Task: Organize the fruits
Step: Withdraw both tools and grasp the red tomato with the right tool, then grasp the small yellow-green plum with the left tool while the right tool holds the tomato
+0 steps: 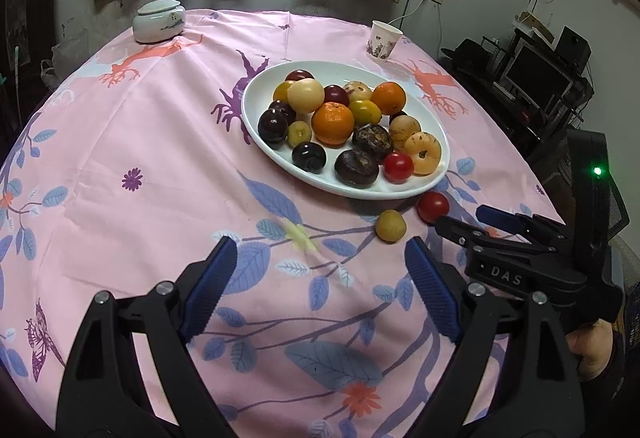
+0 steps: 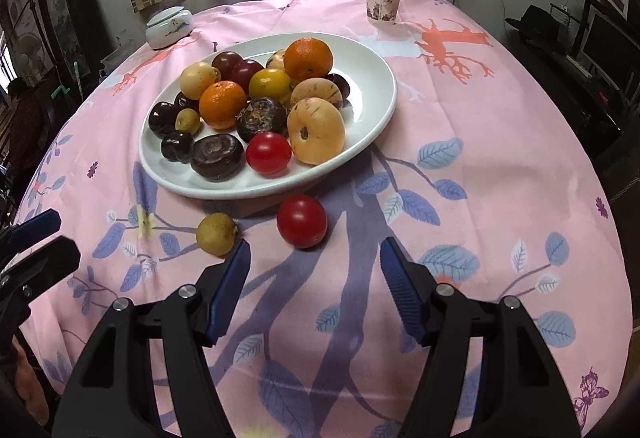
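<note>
Ribbed blue-padded black right gripper [image 2: 314, 286] gapes empty near glossy red tomato [image 2: 301, 221]; left gripper [image 1: 320, 290] wide, empty; oval white plate [image 2: 372, 110] heaped.

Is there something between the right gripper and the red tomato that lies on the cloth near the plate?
Nothing visible. The right gripper is open, and only bare tablecloth lies between its fingers and the red tomato. The small yellow-green fruit sits off to the side, outside that path.
</note>
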`<state>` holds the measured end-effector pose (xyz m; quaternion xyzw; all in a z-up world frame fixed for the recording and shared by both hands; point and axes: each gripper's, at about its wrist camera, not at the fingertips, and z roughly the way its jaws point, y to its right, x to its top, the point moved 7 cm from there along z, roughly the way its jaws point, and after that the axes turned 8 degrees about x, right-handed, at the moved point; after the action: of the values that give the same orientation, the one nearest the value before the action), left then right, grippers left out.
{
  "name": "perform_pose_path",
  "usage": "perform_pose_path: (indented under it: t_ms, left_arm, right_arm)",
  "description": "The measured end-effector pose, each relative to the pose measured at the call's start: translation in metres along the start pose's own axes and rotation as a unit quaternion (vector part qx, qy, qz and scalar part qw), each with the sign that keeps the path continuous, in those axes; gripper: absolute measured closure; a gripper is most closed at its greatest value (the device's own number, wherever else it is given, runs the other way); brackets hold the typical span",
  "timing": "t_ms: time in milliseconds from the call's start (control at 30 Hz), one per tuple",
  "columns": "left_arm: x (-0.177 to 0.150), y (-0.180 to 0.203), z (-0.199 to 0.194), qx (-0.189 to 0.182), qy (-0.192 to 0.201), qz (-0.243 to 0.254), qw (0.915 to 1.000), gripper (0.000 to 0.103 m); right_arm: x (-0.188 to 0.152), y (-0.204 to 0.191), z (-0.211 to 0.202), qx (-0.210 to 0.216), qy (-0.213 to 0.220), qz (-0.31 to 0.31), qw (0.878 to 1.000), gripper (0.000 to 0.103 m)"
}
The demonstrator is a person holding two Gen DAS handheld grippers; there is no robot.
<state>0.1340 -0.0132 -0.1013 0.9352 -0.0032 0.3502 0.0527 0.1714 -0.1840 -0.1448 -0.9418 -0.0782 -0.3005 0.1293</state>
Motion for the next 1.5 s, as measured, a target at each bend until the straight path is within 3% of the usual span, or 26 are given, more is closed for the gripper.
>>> perform_pose_path:
  t_ms: [133, 167, 200, 233, 633, 900, 967, 1133, 1300, 1433, 1500]
  left_arm:
    - [-0.002, -0.001, 0.000, 0.001, -0.002, 0.000, 1.0000, 0.016]
    - [-0.002, -0.002, 0.000, 0.000, -0.003, -0.001, 1.0000, 0.016]
    - [-0.002, -0.002, 0.000, -0.001, -0.004, -0.002, 1.0000, 0.016]
    - [-0.002, -0.002, 0.000, 0.000, -0.005, -0.002, 1.0000, 0.016]
    - [-0.003, 0.042, 0.030, 0.001, -0.027, 0.038, 0.9989, 0.015]
    - [-0.001, 0.070, 0.069, 0.029, -0.041, 0.066, 0.9965, 0.017]
    - [-0.001, 0.074, 0.076, 0.033, -0.047, 0.069, 0.9960, 0.026]
    - [-0.005, 0.078, 0.090, 0.042, -0.063, 0.078, 0.9940, 0.036]
    - [-0.003, 0.082, 0.094, 0.060, -0.055, 0.090, 0.9926, 0.044]
    - [-0.002, 0.081, 0.093, 0.051, -0.050, 0.083, 0.9940, 0.074]
    - [-0.002, 0.078, 0.092, 0.045, -0.050, 0.075, 0.9949, 0.076]
  right_arm:
    - [0.008, 0.002, 0.025, -0.002, -0.018, 0.004, 1.000, 0.039]
    - [0.009, 0.003, 0.031, 0.001, -0.025, 0.008, 1.000, 0.053]
    - [0.010, 0.004, 0.033, -0.008, -0.020, 0.003, 1.000, 0.058]
    - [0.012, 0.001, 0.032, -0.003, -0.018, -0.004, 1.000, 0.074]
    - [-0.019, 0.013, -0.036, 0.019, 0.013, 0.029, 0.999, 0.073]
    - [-0.035, 0.034, -0.059, 0.035, 0.033, 0.055, 0.997, 0.073]
    - [-0.037, 0.037, -0.060, 0.038, 0.032, 0.057, 0.997, 0.073]
    - [-0.041, 0.040, -0.060, 0.046, 0.030, 0.059, 0.997, 0.073]
    - [-0.042, 0.038, -0.058, 0.055, 0.027, 0.062, 0.996, 0.073]
    - [-0.043, 0.033, -0.057, 0.059, 0.022, 0.060, 0.996, 0.073]
    - [-0.043, 0.031, -0.057, 0.059, 0.021, 0.059, 0.996, 0.073]
